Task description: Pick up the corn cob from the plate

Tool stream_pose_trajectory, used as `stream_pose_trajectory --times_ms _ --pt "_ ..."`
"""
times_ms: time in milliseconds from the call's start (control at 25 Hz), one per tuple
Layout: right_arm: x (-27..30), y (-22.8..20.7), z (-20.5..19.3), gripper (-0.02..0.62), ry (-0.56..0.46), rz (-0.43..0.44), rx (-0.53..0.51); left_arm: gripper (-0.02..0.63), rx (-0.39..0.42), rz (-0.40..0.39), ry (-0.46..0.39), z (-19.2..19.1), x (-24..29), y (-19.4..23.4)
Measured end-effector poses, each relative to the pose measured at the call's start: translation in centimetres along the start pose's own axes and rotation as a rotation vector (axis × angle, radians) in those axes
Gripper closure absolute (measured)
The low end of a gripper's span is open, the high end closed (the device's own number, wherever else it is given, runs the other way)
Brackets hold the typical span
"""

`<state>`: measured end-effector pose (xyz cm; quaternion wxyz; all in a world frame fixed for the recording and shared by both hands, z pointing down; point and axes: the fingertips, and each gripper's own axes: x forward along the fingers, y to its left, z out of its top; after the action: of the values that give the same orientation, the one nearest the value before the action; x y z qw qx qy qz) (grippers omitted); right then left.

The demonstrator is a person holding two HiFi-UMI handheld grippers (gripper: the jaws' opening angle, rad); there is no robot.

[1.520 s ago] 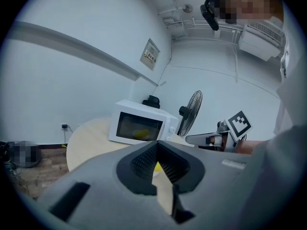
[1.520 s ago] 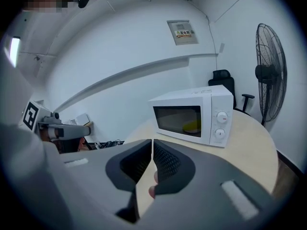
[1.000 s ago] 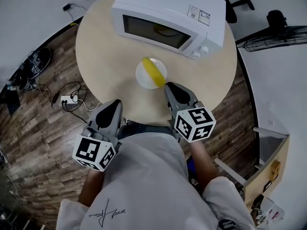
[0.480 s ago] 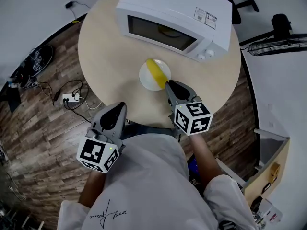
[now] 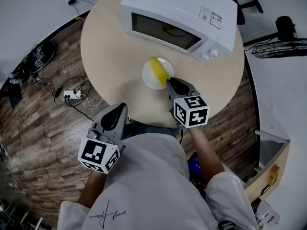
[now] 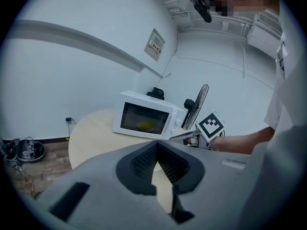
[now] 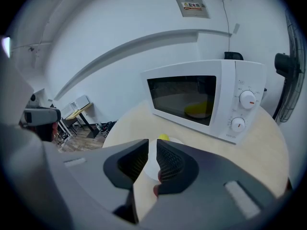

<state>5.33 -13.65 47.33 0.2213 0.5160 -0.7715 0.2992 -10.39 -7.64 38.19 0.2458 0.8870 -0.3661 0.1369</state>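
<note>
A yellow corn cob [image 5: 159,68] lies on a small white plate [image 5: 149,78] on the round table, in front of the microwave. My right gripper [image 5: 169,82] has its tips at the plate's near right rim, just short of the cob. Its jaws have just been opening and stand a narrow gap apart with nothing between them. In the right gripper view the cob's end [image 7: 164,137] and the plate [image 7: 177,141] show just past the right gripper [image 7: 152,153]. My left gripper [image 5: 119,107] hangs at the table's near edge, jaws together and empty, as the left gripper view shows [image 6: 156,150].
A white microwave [image 5: 180,19] with its door closed stands behind the plate, something yellow [image 7: 199,110] inside it. The round wooden table [image 5: 110,56] is bare to the left. A power strip and cables [image 5: 72,96] lie on the floor at the left.
My right gripper has sunk toward the plate, its tips staying at the near rim by the cob. The left gripper has kept its place.
</note>
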Motion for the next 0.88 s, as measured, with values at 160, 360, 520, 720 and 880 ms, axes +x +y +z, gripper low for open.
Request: stream_pose_trajectory --times_ms 160,360,520,720,880 --pt "0.8 -0.1 -0.4 0.520 0.025 0.003 -0.006 0.611 0.019 0.019 0.012 -0.1 -0.2 0.3" --pt "1.8 -0.6 -1.0 0.515 0.054 0.000 -0.018 0.611 0.034 0.049 0.029 -0.8 -0.4 0.6" --pt "2.8 -0.9 -1.6 0.505 0.085 -0.002 -0.030 0.611 0.018 0.054 0.035 -1.2 -0.5 0.7" --pt "4.0 -1.4 -2.2 0.491 0.119 -0.002 -0.047 0.611 0.009 0.058 0.040 -1.4 -0.3 0.8" --pt "4.9 -1.8 -2.5 0.482 0.141 -0.003 -0.057 0.611 0.007 0.062 0.050 -1.6 -0.2 0.8"
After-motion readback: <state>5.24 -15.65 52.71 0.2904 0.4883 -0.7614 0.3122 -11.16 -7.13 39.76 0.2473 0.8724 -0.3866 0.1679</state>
